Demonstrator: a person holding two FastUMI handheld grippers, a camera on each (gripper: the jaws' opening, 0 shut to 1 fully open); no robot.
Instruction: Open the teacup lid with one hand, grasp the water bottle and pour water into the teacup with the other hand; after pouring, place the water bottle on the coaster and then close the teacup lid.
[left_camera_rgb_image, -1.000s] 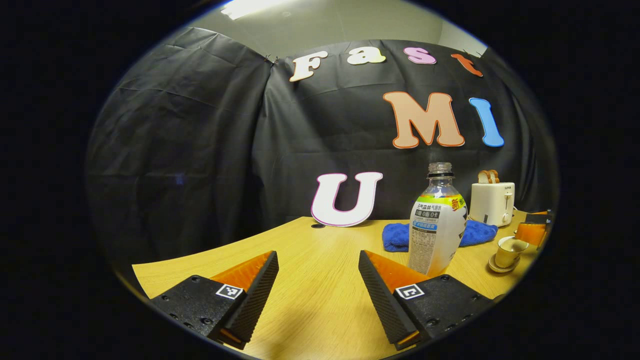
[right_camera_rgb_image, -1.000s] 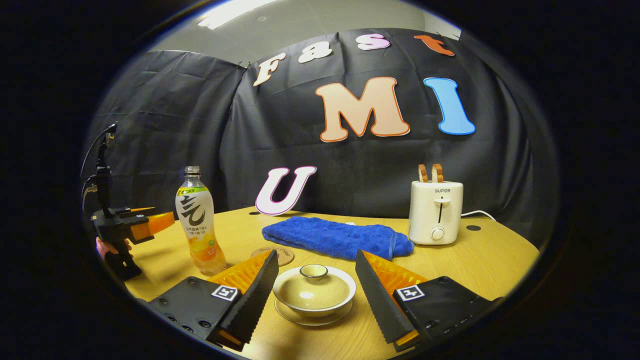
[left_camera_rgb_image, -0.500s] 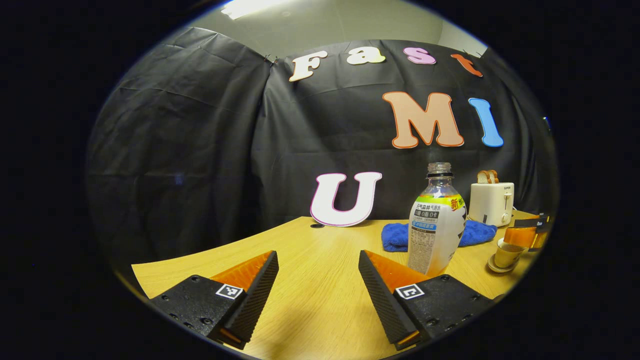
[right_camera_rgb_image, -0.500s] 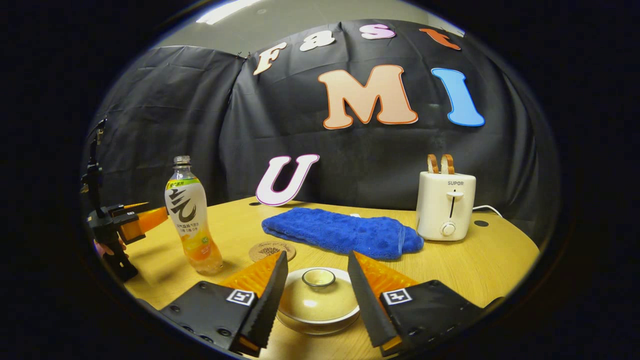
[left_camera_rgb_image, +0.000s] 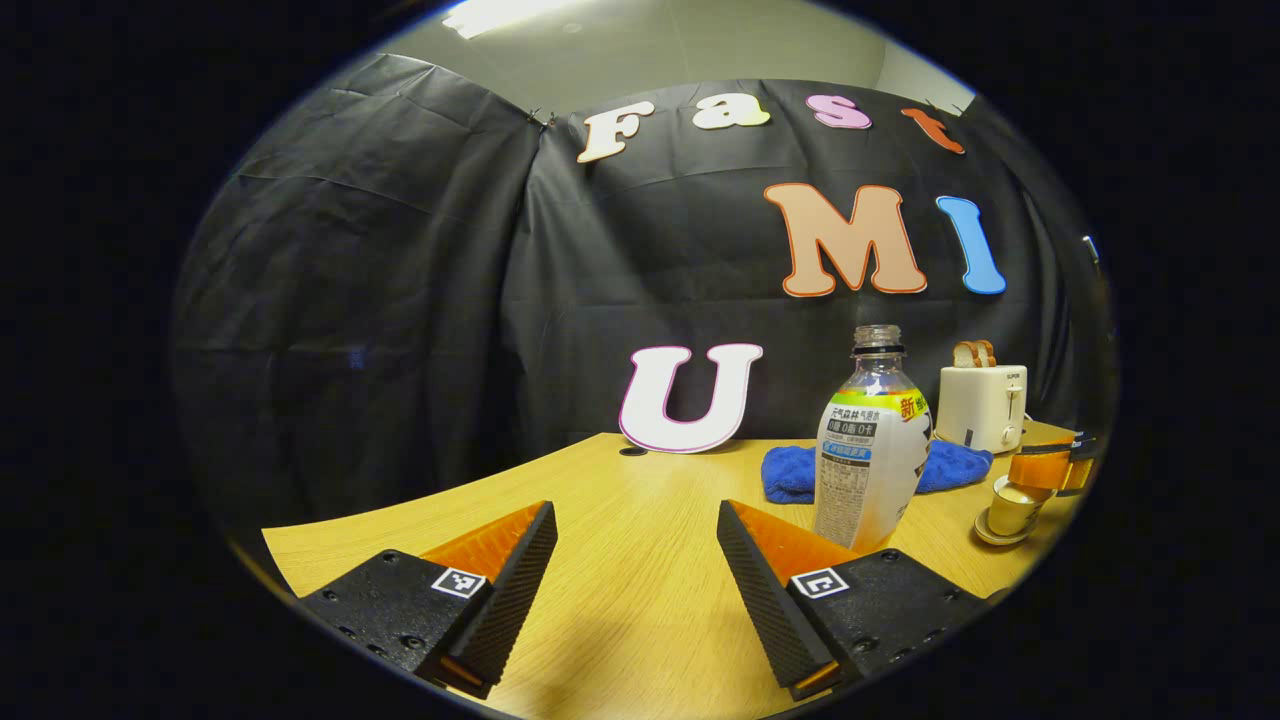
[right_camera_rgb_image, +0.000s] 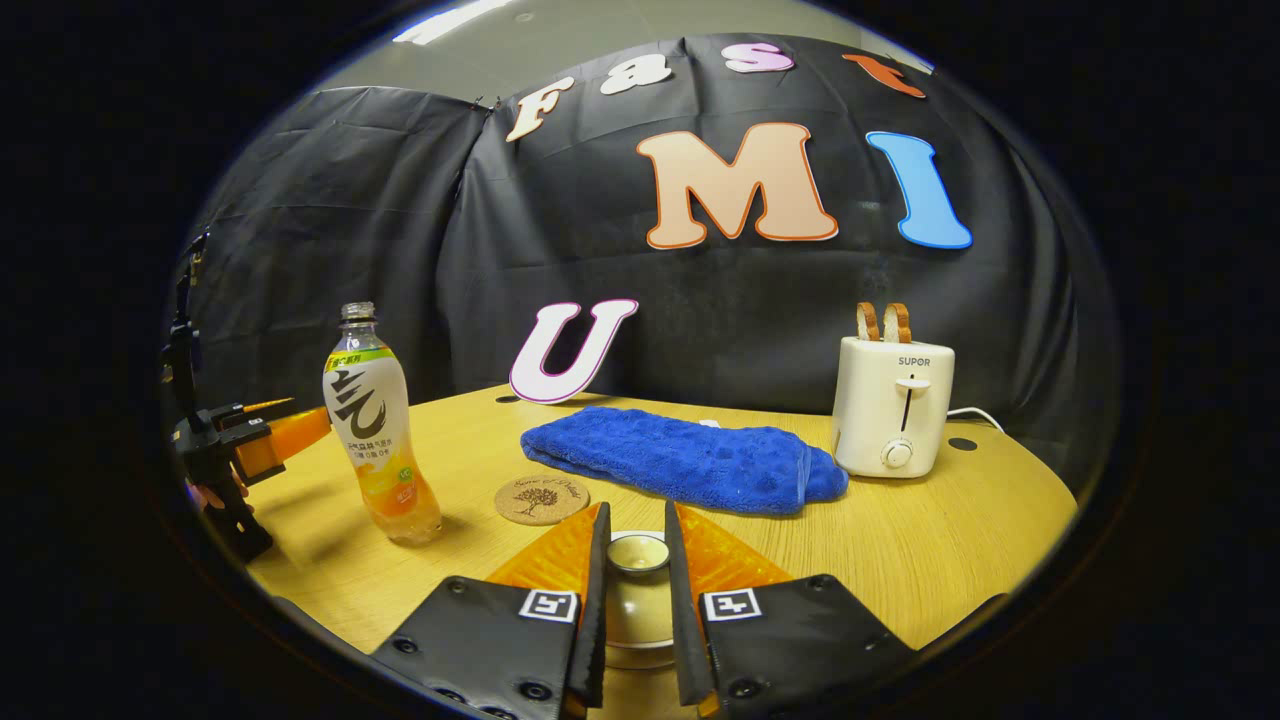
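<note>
Both tongs first, left to right: my left gripper (left_camera_rgb_image: 636, 575) hangs wide open and empty, the water bottle (left_camera_rgb_image: 872, 450) upright just ahead to its right; my right gripper (right_camera_rgb_image: 634, 600) has its fingers drawn in on either side of the knob of the teacup lid (right_camera_rgb_image: 637, 553) — whether both press on it I cannot tell; coaster (right_camera_rgb_image: 541, 499) ahead-left. I judge a firm, centred pinch, then a straight lift — no tilt, or the teacup (left_camera_rgb_image: 1012, 503) shifts.
</note>
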